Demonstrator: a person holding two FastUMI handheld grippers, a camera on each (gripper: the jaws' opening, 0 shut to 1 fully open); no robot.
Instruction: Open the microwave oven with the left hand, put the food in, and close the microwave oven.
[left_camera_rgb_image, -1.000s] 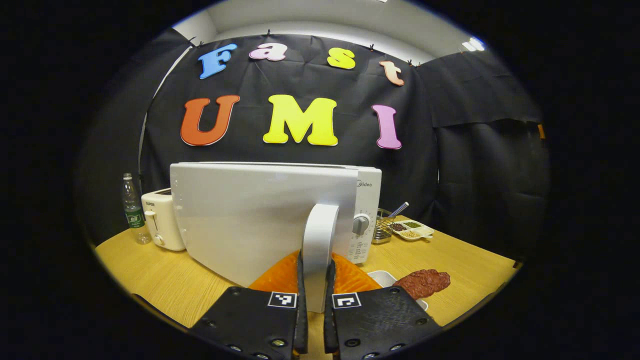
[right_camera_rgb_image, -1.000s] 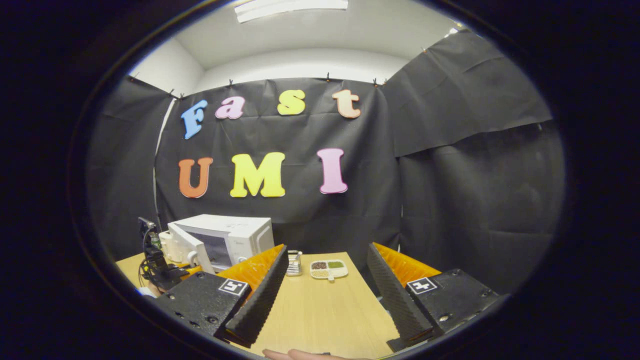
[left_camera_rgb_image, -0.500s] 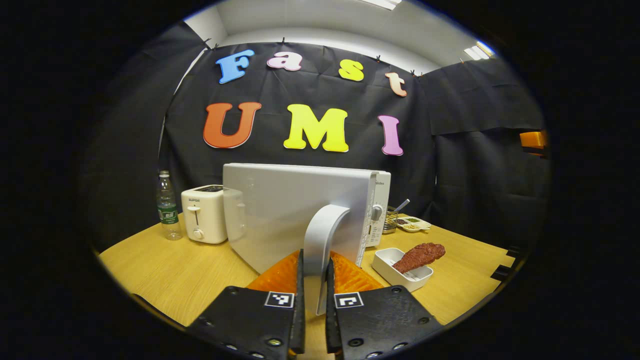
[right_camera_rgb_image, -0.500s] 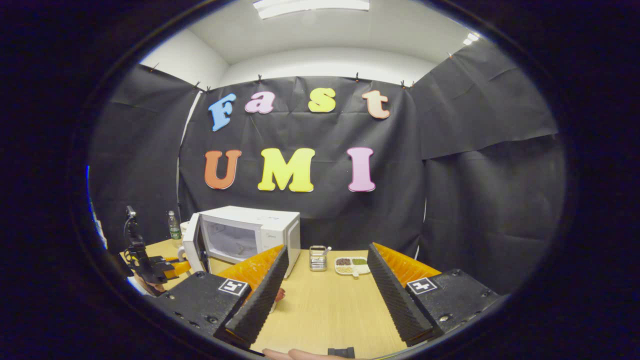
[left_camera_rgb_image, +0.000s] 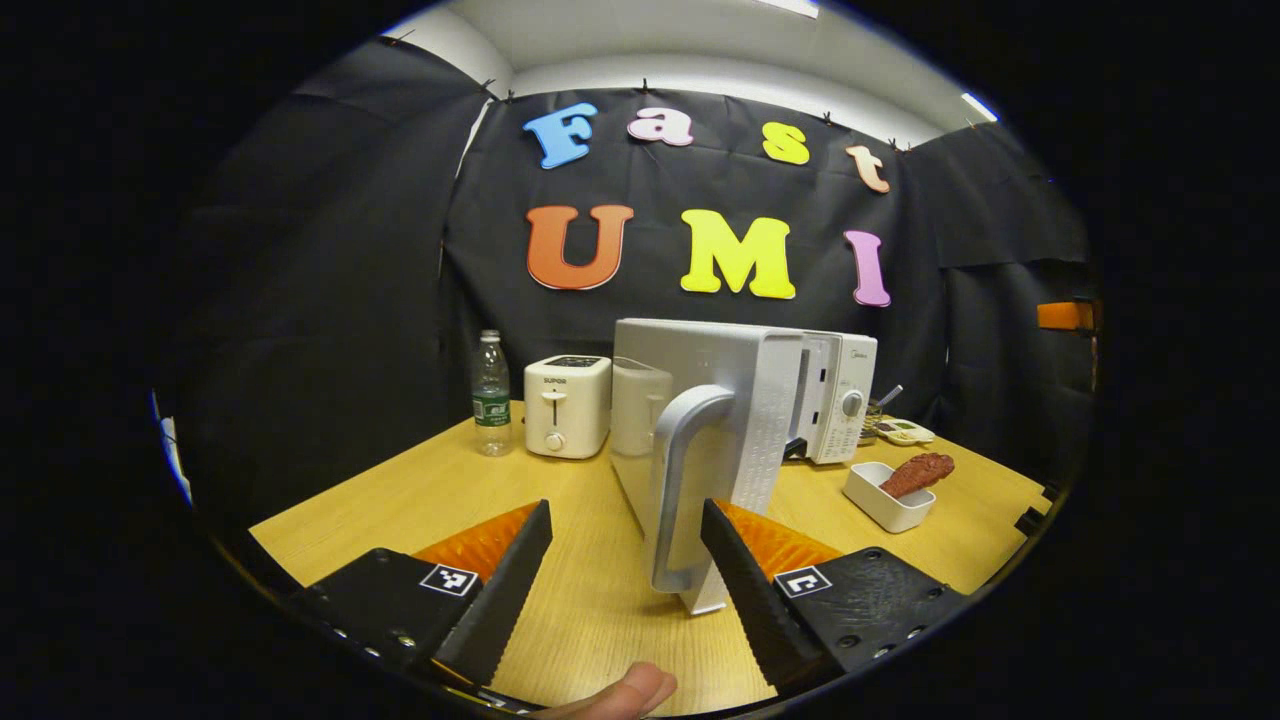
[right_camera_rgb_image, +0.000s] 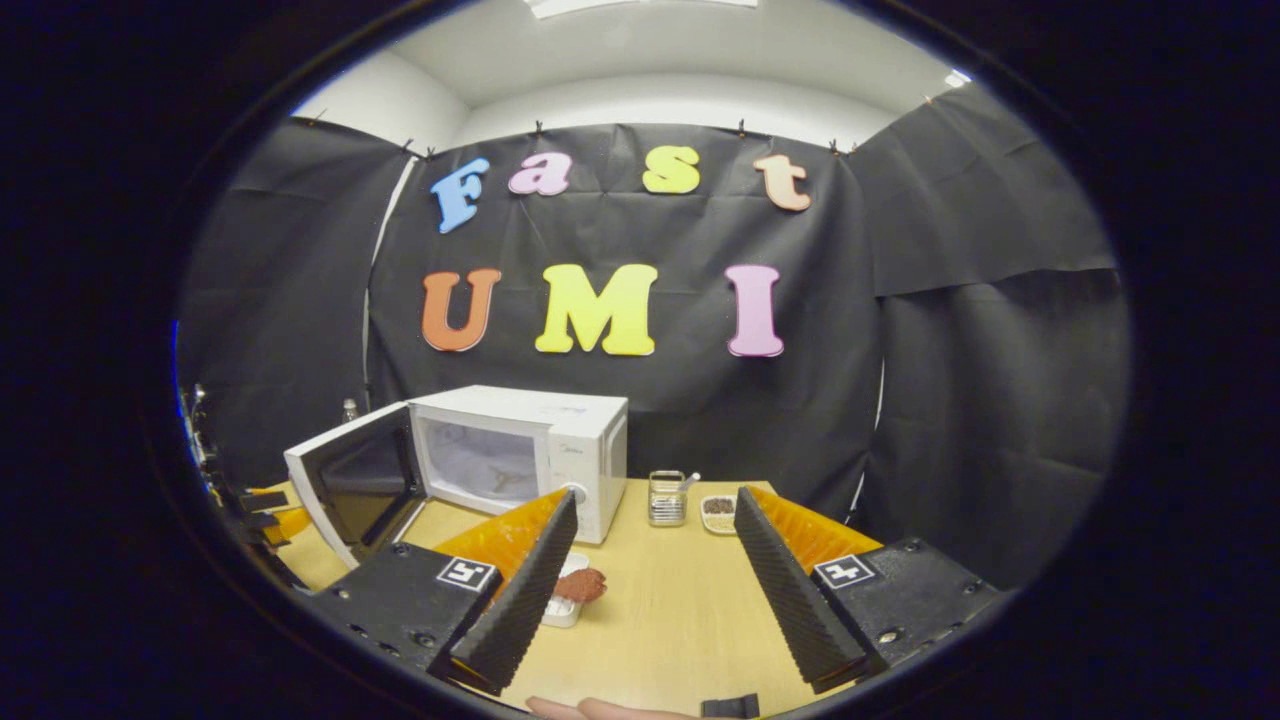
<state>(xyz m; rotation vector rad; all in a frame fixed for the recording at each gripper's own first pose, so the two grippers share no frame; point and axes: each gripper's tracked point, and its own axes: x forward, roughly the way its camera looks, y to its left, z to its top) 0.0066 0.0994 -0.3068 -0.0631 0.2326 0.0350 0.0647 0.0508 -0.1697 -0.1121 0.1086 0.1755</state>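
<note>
Between the left hand-held gripper (left_camera_rgb_image: 625, 560) fingers (spread apart) stands the door handle (left_camera_rgb_image: 680, 490).

A staged recording booth, dressed up as a kitchen corner. Black cloth walls (right_camera_rgb_image: 960, 380) pinned up on all sides, white ceiling with strip lights above. One wooden table (left_camera_rgb_image: 420, 500) carrying kitchen props: white microwave (right_camera_rgb_image: 540, 450), door swung open, toaster (left_camera_rgb_image: 567, 405), water bottle (left_camera_rgb_image: 490, 392), utensil holder (right_camera_rgb_image: 665, 497), divided snack dish (right_camera_rgb_image: 717, 510), small white tray of food (left_camera_rgb_image: 895, 490).
</note>
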